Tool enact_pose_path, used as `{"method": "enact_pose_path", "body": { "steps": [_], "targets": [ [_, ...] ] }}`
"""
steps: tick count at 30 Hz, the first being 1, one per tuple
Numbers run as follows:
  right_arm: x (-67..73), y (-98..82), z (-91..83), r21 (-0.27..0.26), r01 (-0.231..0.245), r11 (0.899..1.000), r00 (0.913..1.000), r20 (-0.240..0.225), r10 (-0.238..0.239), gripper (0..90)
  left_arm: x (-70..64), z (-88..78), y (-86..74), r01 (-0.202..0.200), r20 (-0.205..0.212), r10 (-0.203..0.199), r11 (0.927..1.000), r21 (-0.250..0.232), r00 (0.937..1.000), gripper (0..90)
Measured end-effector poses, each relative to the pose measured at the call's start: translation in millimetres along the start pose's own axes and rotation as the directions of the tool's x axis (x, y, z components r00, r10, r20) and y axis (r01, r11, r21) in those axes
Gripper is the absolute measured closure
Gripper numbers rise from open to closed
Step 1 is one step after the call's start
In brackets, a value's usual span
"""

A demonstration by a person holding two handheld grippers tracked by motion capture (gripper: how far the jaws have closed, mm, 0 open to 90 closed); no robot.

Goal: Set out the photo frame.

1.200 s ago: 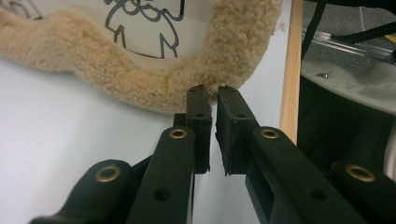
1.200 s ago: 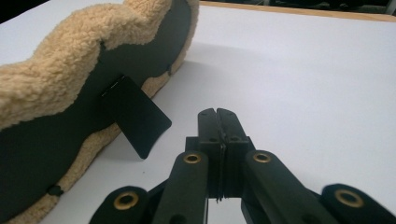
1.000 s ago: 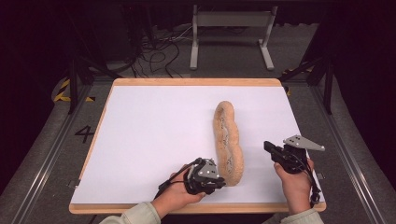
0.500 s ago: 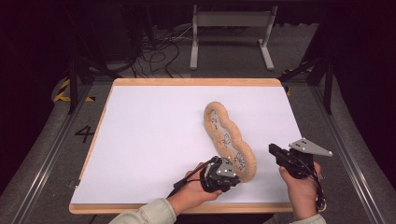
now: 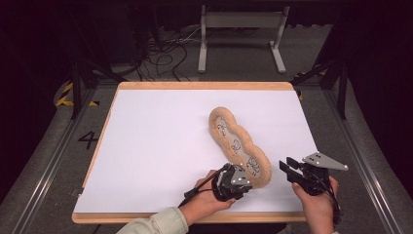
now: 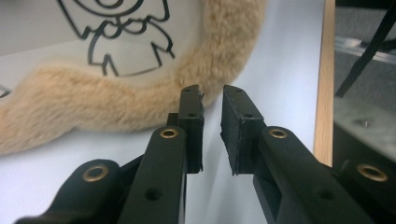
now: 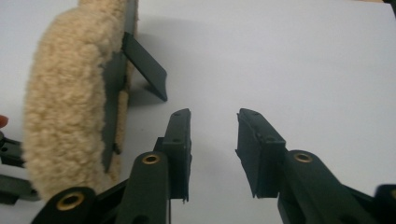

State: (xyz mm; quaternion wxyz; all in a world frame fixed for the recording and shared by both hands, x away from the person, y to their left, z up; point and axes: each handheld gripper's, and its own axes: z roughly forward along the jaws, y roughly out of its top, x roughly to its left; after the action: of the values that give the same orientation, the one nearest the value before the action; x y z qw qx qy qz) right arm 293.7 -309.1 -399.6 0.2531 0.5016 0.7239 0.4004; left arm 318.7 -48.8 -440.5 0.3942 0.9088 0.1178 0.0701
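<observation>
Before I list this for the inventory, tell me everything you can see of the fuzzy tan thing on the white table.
The fuzzy tan thing is a long, lobed pad: a tan, fleece-like rim around a pale middle panel printed with black line drawings. It lies diagonally on the white table, near end toward the person. In the right gripper view its underside looks dark, with a dark flat strap or tab sticking out. The left tongs sit against its near end, jaws slightly apart; whether they pinch the fleece is unclear. The right tongs stand beside it, open.

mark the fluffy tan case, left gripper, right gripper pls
Long fluffy tan case with cartoon-printed clear window (image 5: 237, 146), high view: point on the middle of the window.
Left gripper (image 6: 212, 109), left gripper view: the gap between its tips.
Right gripper (image 7: 214, 123), right gripper view: the gap between its tips.
</observation>
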Motion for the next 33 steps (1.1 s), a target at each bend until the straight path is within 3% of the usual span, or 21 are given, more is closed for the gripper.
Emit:
{"method": "enact_pose_path", "body": {
  "steps": [4,10,13,17,26,33],
  "targets": [
    [7.7,2.1,-9.9,-0.015,0.014,1.000,0.9991,-0.040,-0.014,58.4,8.5,-14.7,-6.4,0.019,-0.006,-0.019,0.9998,-0.004,0.9998,77.3],
    [24.3,12.8,-26.6,-0.061,0.034,0.998,0.9945,-0.097,-0.040,52.1,30.3,-29.5,-14.5,0.110,0.005,-0.110,0.9935,-0.029,0.9940,74.7],
    [32.9,15.5,-26.8,-0.056,0.047,0.997,0.9897,-0.132,-0.054,47.6,38.5,-35.5,-17.0,0.148,0.006,-0.147,0.9879,-0.048,0.9891,73.6],
    [41.1,15.7,-17.4,-0.028,0.055,0.998,0.9877,-0.145,-0.059,44.1,44.0,-41.2,-19.0,0.169,0.004,-0.169,0.9839,-0.059,0.9857,72.5],
    [42.8,7.1,11.9,0.055,0.033,0.998,0.9862,-0.164,-0.024,39.5,54.7,-48.5,-24.3,0.201,-0.016,-0.202,0.9767,-0.076,0.9792,70.7],
    [48.1,3.0,23.5,0.099,0.043,0.994,0.9830,-0.182,-0.024,50.4,59.7,-53.5,-27.3,0.219,-0.025,-0.222,0.9724,-0.080,0.9747,69.7]
  ]
}}
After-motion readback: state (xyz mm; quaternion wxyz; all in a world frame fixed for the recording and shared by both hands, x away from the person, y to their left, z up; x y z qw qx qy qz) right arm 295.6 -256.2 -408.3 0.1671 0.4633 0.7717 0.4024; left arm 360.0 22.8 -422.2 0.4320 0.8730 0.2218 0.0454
